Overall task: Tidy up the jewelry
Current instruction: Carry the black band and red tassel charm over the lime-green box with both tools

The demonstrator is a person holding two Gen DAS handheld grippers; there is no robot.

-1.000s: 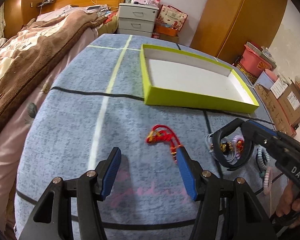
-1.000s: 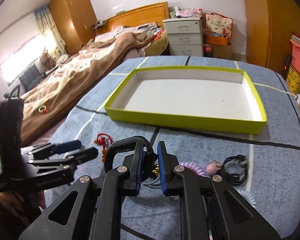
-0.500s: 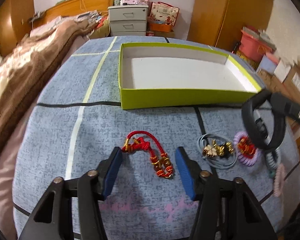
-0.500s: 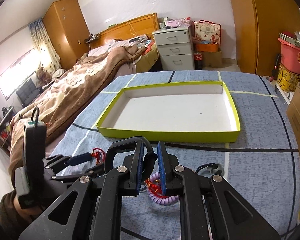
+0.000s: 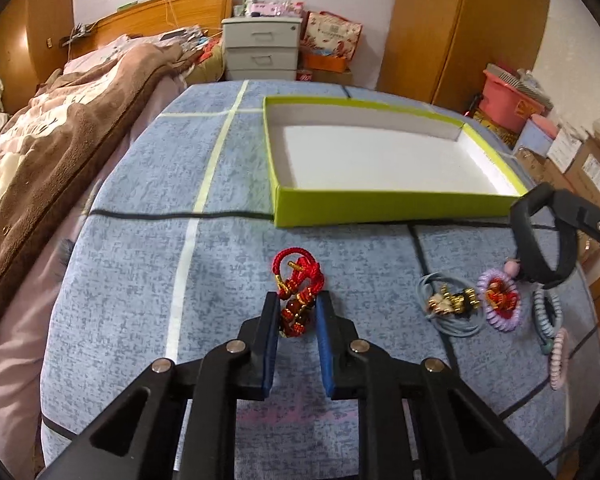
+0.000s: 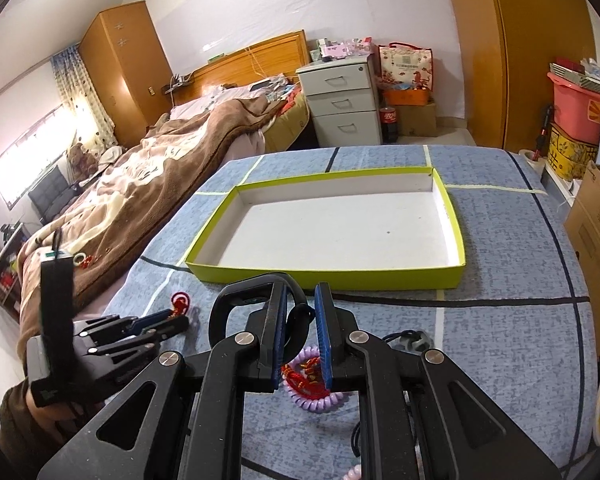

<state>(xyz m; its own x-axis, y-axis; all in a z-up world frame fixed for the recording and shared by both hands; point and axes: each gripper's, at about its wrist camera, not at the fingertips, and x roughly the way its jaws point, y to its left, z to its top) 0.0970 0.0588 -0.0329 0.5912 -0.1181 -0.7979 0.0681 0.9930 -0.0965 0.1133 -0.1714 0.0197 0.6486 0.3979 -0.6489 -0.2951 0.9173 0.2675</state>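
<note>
A red cord bracelet with gold beads [image 5: 296,272] lies on the blue quilted table. My left gripper [image 5: 298,300] is closing its jaws, and the blue pads press the bracelet's near end from both sides. My right gripper [image 6: 302,292] is shut on a black band [image 6: 224,304], which it holds above the table; the same band [image 5: 532,248] hangs at the right of the left wrist view. The left gripper [image 6: 180,320] shows low at the left of the right wrist view. An empty lime-green box [image 5: 380,210] with a white floor sits behind the jewelry.
More pieces lie on the table to the right: a light-blue hair tie with gold charms [image 5: 452,304], a purple spiral tie [image 5: 500,300], a grey-blue spiral [image 5: 546,312] and a pink one [image 5: 558,356]. A bed with a brown blanket [image 5: 40,152] borders the left side.
My left jaws went from wide open to tight around the red bracelet. My right gripper rose a little with the black band still in it.
</note>
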